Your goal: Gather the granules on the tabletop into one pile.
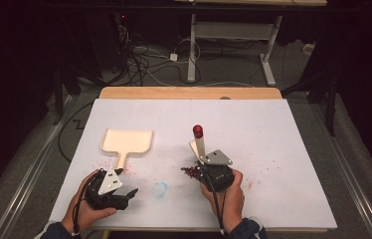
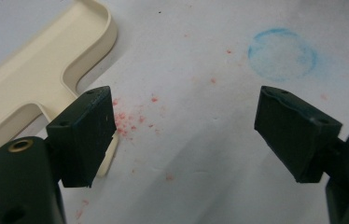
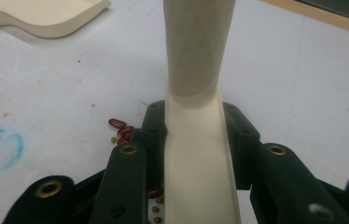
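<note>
The right gripper (image 1: 209,167) has its jaws clamped on the cream brush handle (image 3: 196,154), standing over the red beans (image 1: 190,172). The rigid, light, smooth plastic may slip; grip mid-handle. The left gripper (image 2: 186,135) jaws stand apart, empty. The dustpan (image 1: 127,141) lies at 10 o'clock on the tabletop (image 1: 273,149).

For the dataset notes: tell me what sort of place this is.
Probably a lab or workshop: a paper-covered table under dim light, tangled cables on the floor, and an adjustable desk frame behind.

No readable text, label, brand, number or sign appears on anything here.
</note>
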`<state>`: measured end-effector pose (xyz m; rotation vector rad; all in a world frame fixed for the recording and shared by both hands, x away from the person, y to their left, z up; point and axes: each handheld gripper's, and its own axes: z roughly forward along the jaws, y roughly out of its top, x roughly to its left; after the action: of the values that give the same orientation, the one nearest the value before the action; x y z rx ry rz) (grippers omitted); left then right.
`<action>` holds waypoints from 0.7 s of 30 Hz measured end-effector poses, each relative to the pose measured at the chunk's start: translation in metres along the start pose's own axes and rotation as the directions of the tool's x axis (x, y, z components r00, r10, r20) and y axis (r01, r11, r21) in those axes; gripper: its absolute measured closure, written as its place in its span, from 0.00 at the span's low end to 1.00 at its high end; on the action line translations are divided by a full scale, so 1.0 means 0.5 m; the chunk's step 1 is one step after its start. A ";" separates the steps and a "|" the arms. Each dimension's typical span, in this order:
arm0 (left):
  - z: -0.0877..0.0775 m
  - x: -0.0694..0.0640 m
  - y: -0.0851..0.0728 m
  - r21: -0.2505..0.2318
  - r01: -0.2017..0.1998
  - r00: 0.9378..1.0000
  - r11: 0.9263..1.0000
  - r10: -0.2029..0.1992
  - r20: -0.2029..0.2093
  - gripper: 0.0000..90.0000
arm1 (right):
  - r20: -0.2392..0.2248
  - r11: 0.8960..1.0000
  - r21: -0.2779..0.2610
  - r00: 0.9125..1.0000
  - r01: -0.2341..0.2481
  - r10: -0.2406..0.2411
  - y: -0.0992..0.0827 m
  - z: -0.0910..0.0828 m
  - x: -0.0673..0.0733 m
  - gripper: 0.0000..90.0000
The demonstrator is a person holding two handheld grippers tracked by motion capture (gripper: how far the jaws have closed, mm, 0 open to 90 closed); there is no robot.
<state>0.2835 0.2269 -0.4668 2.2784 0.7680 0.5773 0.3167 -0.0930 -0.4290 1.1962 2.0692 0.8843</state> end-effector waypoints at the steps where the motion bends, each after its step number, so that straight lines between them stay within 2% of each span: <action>1: -0.001 0.000 0.000 0.000 0.001 1.000 1.000 -0.001 -0.001 0.22 | -0.001 1.000 -0.002 1.000 -0.010 0.010 0.000 -0.001 -0.004 0.75; 5: -0.001 0.002 -0.002 0.002 0.007 1.000 1.000 -0.007 -0.006 0.22 | -0.005 0.999 -0.021 1.000 -0.030 0.030 0.005 -0.010 -0.026 0.75; 8: 0.000 0.002 -0.003 0.007 0.008 1.000 1.000 -0.008 -0.007 0.22 | 0.001 0.998 -0.049 1.000 -0.027 0.027 0.012 -0.023 -0.037 0.75; 12: 0.001 0.002 -0.002 0.009 0.010 1.000 1.000 -0.010 -0.012 0.22 | -0.082 0.994 -0.080 0.994 -0.075 0.068 0.021 -0.041 -0.036 0.75; 15: 0.000 0.004 -0.002 0.005 0.002 1.000 1.000 -0.002 -0.020 0.22 | -0.165 0.990 -0.102 0.983 -0.096 0.079 0.026 -0.049 -0.015 0.75; 17: 0.000 0.004 -0.003 0.007 0.005 1.000 1.000 -0.004 -0.021 0.22 | -0.219 0.986 -0.116 0.972 -0.117 0.090 0.025 -0.048 0.006 0.75; 19: 0.001 0.003 -0.004 0.015 0.013 1.000 1.000 -0.012 -0.016 0.22 | -0.263 0.985 -0.118 0.960 -0.129 0.094 0.022 -0.039 0.026 0.75; 21: 0.001 0.003 -0.005 0.016 0.013 1.000 1.000 -0.013 -0.014 0.22 | -0.287 0.984 -0.095 0.951 -0.148 0.115 0.016 -0.022 0.043 0.75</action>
<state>0.2842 0.2290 -0.4685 2.2843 0.7962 0.5841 0.3035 -0.0736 -0.4195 1.2150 2.1392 1.2856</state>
